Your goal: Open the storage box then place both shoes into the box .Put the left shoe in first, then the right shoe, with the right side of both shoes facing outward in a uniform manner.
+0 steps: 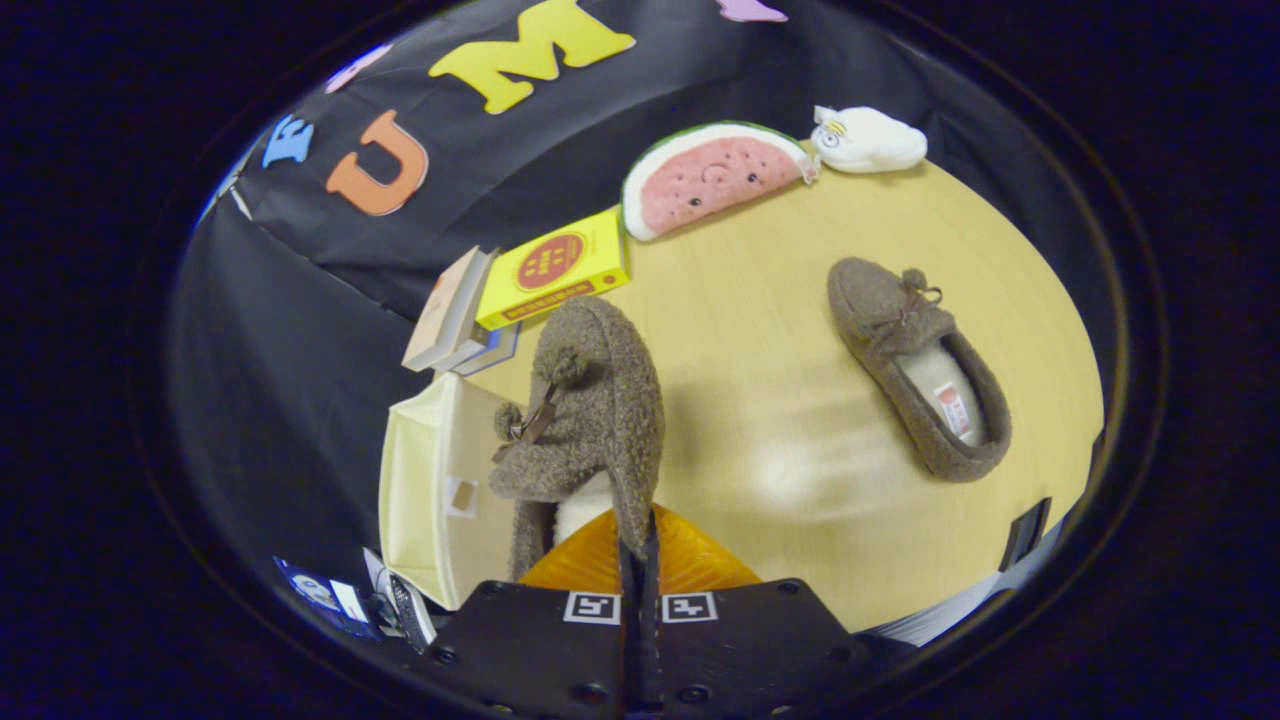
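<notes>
Holding one shoe (590, 400): your fingers (640, 560) are closed nearly together on the thin collar wall at its heel end, and it hangs lifted, toe pointing away from you, just beside the box (430, 490).

Shoe, held: fuzzy fleece moccasin, soft, light by the look of it, floppy. Expect the toe to sag and swing; the collar is the only thin edge to pinch, and the pile may slip if you loosen.

Second shoe (920, 370): lies flat on the bench (760, 300), well apart from the first, opening up, collar free to pinch.

Box: pale fabric, walls likely soft and yielding, standing at the bench's edge next to the black cloth wall. Whether its mouth is fully open, you cannot tell.

Room: bare bench between the shoes. Books (520, 290) stand just beyond the box; watermelon plush (700, 180) and white plush (870, 140) sit farther back. Keep the swing short near the books.
</notes>
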### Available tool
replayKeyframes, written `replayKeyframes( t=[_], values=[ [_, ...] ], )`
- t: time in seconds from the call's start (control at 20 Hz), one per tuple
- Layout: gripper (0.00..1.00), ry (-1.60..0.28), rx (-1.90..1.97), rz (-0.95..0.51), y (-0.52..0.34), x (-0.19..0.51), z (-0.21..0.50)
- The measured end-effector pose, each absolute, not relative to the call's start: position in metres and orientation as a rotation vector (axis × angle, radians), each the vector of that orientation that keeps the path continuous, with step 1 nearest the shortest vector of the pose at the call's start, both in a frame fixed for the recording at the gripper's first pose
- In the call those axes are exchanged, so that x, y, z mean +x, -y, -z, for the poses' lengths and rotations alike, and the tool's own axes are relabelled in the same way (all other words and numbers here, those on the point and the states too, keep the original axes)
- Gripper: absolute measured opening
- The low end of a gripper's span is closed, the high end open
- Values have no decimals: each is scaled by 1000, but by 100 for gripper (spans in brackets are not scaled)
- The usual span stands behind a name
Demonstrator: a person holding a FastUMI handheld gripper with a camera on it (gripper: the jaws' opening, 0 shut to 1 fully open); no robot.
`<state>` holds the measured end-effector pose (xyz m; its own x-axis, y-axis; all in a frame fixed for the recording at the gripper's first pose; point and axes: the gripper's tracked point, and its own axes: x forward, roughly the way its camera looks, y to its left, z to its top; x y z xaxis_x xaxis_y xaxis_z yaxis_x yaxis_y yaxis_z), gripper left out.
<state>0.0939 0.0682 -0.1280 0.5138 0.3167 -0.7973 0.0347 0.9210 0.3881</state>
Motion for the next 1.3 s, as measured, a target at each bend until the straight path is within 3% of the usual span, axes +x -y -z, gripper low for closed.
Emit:
replayKeyframes(
  t=[0.3, 0.65, 1.3],
  values=[
    [0, -960, 332, -291, -170, 89, 68],
    [1, -1057, 325, -363, -281, 87, 121],
    [0, -1201, 296, -142, -333, 100, 247]
  ],
)
